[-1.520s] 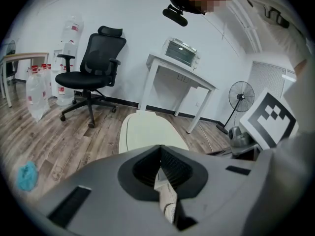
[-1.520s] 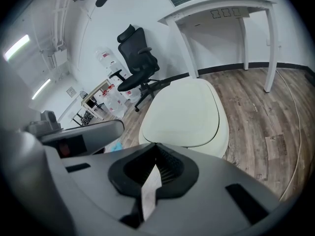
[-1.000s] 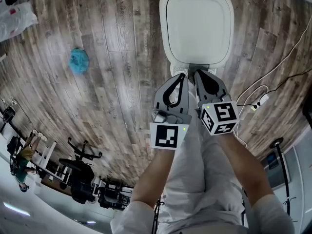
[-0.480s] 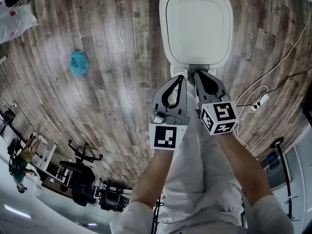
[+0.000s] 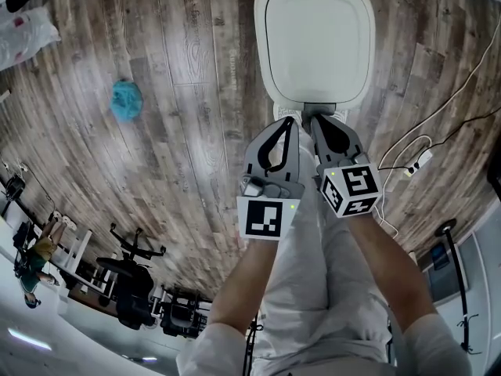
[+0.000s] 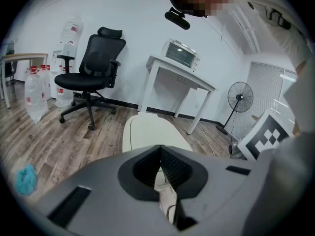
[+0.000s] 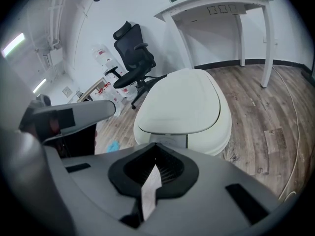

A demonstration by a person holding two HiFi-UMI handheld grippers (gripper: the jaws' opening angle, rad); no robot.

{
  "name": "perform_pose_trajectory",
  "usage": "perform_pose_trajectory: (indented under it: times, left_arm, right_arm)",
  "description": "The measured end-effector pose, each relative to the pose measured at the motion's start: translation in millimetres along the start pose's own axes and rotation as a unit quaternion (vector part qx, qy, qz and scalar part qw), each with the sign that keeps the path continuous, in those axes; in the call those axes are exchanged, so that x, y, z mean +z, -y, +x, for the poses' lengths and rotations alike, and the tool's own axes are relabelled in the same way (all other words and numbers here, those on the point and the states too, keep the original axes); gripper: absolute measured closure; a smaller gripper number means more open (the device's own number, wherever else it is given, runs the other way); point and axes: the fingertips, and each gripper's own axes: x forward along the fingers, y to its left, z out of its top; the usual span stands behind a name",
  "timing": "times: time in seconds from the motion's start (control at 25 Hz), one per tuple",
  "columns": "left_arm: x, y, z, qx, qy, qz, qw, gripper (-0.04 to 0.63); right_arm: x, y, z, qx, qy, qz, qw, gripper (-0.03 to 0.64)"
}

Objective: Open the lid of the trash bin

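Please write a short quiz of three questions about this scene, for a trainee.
1. True or false: the lid of the bin is open.
2. In the head view, where is the blue thing? A: left of the bin. B: right of the bin. C: on the lid.
3. Fill in: the jaws of the left gripper and the right gripper are both ___ (open or shut).

Key: 1 false; 2 A; 3 shut.
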Motion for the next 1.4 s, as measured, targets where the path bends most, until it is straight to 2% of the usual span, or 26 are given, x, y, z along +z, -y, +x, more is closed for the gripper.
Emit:
perform_pose_trajectory:
  times: [0.4,1.4]
  left_arm:
    - [-2,-4,0,-0.001,-0.003,0.000,1.0000,0.597]
    - [6,-11,-3,-0.004,0.006,0.002,1.0000,0.597]
  right_arm:
    - [-3,2,2,0.001,-0.004,0.034,0.999,0.601]
    - [-2,2,3,-0.009,0.003,0.044,0.999,0.601]
